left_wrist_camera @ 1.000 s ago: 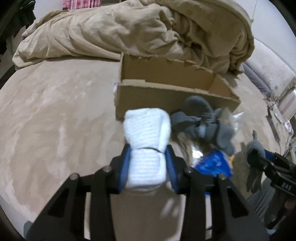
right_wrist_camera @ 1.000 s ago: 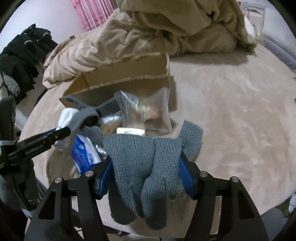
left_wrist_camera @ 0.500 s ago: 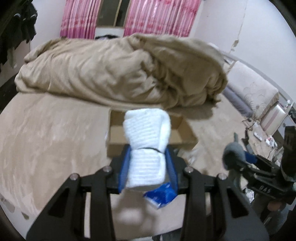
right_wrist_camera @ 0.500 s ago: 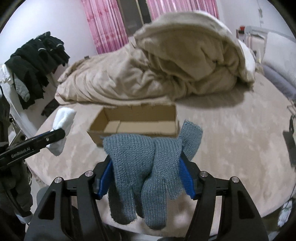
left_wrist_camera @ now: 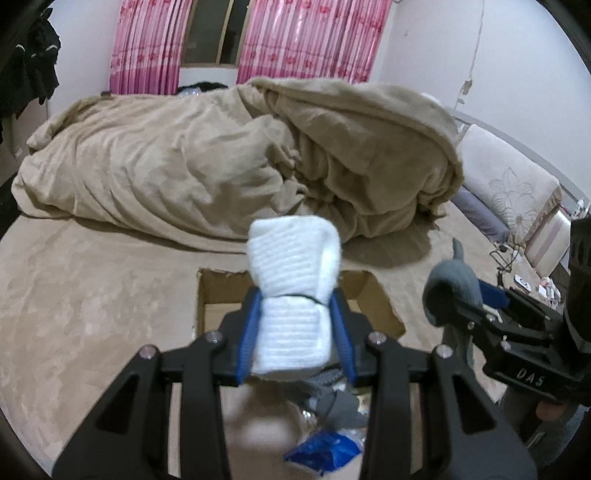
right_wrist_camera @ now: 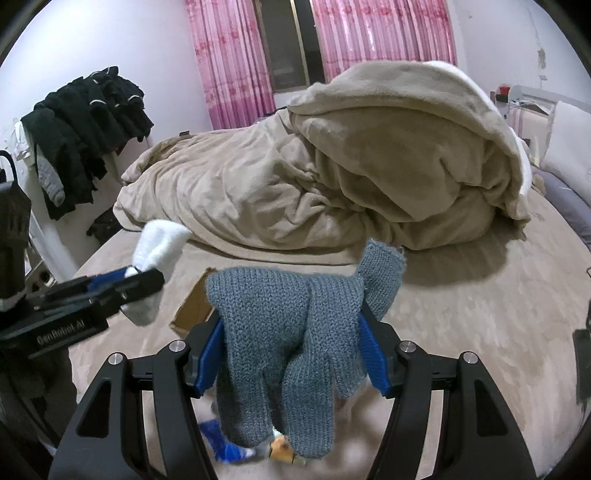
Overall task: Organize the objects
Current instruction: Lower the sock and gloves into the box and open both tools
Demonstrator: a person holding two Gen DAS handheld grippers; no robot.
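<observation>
My left gripper (left_wrist_camera: 295, 332) is shut on a rolled white sock (left_wrist_camera: 291, 291) and holds it in the air above an open cardboard box (left_wrist_camera: 373, 295) on the beige bed. My right gripper (right_wrist_camera: 291, 354) is shut on a grey knitted glove (right_wrist_camera: 288, 332), also raised. The glove shows at the right of the left wrist view (left_wrist_camera: 450, 291); the white sock shows at the left of the right wrist view (right_wrist_camera: 155, 251). A corner of the box (right_wrist_camera: 195, 310) shows behind the glove. A blue packet (left_wrist_camera: 325, 450) and grey items lie below the grippers.
A bunched beige duvet (left_wrist_camera: 258, 162) fills the far half of the bed. Dark clothes (right_wrist_camera: 85, 122) hang at the left. Pink curtains (right_wrist_camera: 384, 33) hang behind. A padded headboard (left_wrist_camera: 509, 188) and small clutter stand at the right.
Both grippers have risen well above the bed with their loads still held. The box and the pile of items now look smaller and lower in view.
</observation>
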